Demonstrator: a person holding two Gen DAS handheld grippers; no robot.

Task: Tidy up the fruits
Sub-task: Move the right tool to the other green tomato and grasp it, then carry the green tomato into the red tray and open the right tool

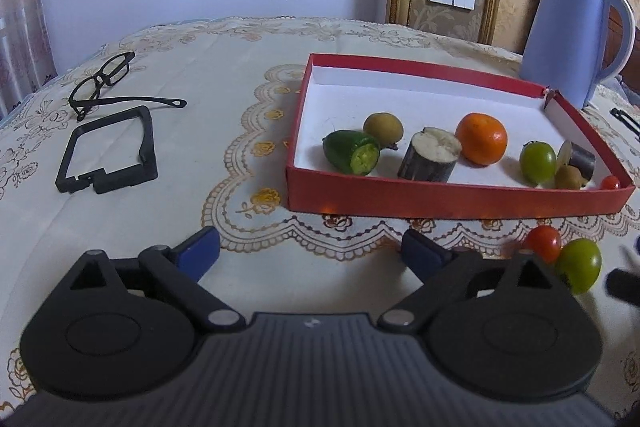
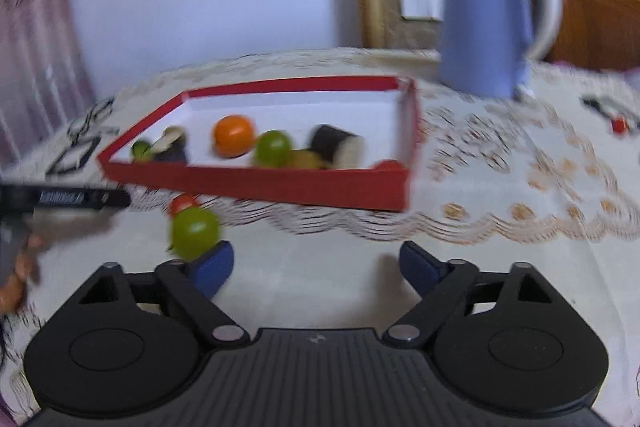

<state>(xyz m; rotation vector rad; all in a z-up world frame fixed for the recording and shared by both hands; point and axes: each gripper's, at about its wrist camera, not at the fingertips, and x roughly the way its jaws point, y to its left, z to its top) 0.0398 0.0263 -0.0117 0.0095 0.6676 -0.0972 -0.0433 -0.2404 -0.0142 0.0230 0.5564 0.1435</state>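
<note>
Beside the red box [image 1: 440,201], only the left view shows glasses [image 1: 105,78]; both grippers gape empty.

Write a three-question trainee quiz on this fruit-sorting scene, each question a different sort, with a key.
1. True or false: both the left gripper and the right gripper are open and hold nothing.
2. Which two fruits lie on the tablecloth outside the red box? A) orange and kiwi B) green tomato and red cherry tomato C) two cucumber pieces
3. Fill in: the blue ___ stands behind the box.

Key: 1 true; 2 B; 3 kettle.
</note>
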